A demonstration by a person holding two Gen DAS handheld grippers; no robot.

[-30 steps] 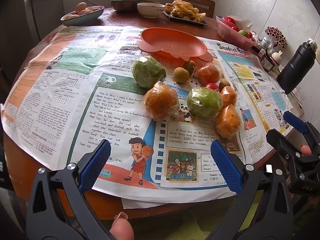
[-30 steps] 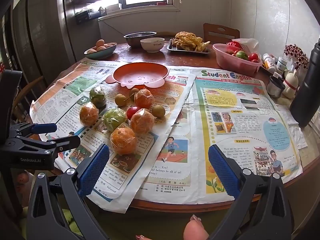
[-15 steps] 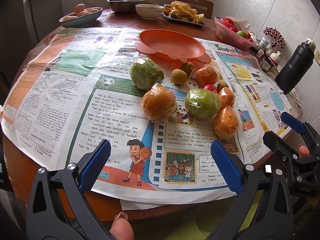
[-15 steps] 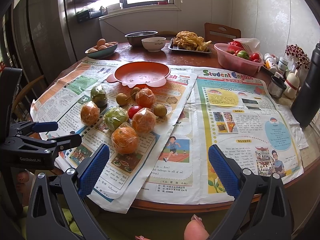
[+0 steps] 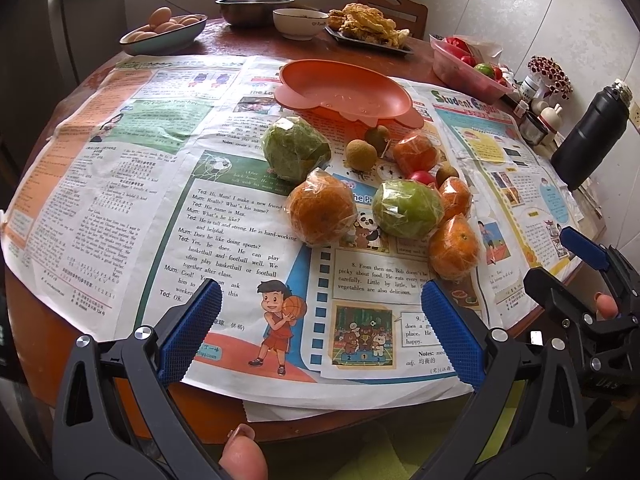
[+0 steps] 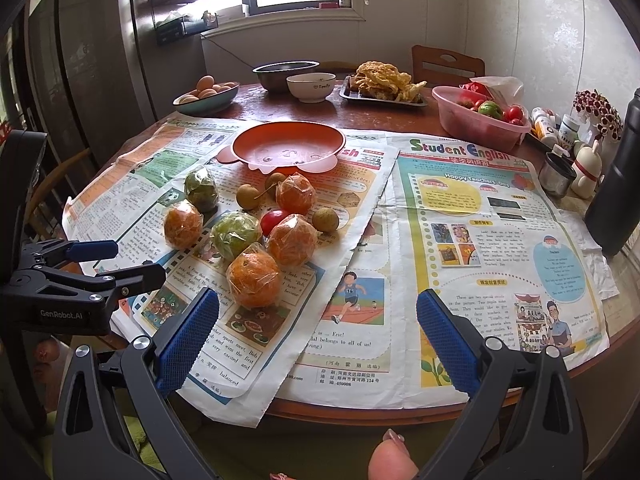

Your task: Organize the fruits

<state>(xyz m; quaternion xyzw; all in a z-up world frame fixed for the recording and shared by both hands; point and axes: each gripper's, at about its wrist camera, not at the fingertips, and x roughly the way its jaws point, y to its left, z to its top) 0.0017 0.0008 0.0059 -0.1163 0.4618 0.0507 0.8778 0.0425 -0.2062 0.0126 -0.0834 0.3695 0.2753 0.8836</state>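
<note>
As we judge it, the sorting has not begun: the orange plate [image 6: 289, 146], in the upper middle of the right wrist view, holds nothing, and all the fruit lies loose in a cluster on the newspaper [image 6: 352, 320] just below it. We count four wrapped oranges, the nearest [image 6: 253, 279] low in the cluster, two wrapped green fruits [image 6: 236, 233] (film-wrapped, so likely slippery to pinch), a small red fruit [image 6: 275, 220] in the middle, and three small brown round ones [image 6: 248, 196]. Everything, then, is left to do. Our left gripper [image 5: 320, 332] hangs at the bottom of its own frame with its jaws spread wide and nothing between them, short of the fruit; our right gripper [image 6: 318, 332] is likewise released and empty, with the nearest orange just above its left finger [image 6: 188, 332]. As for writing, the right-hand sheet carries the masthead "Student English" and a heading "Happy Teachers' Day"; the left wrist view shows a dialogue beginning "Ted: Hi, Mum! I make a new friend". The left gripper's body, at the left edge of the right wrist view, reads "GenRobot.AI", and the white bowl [image 6: 311, 87] at upper centre bears "Family".
</note>
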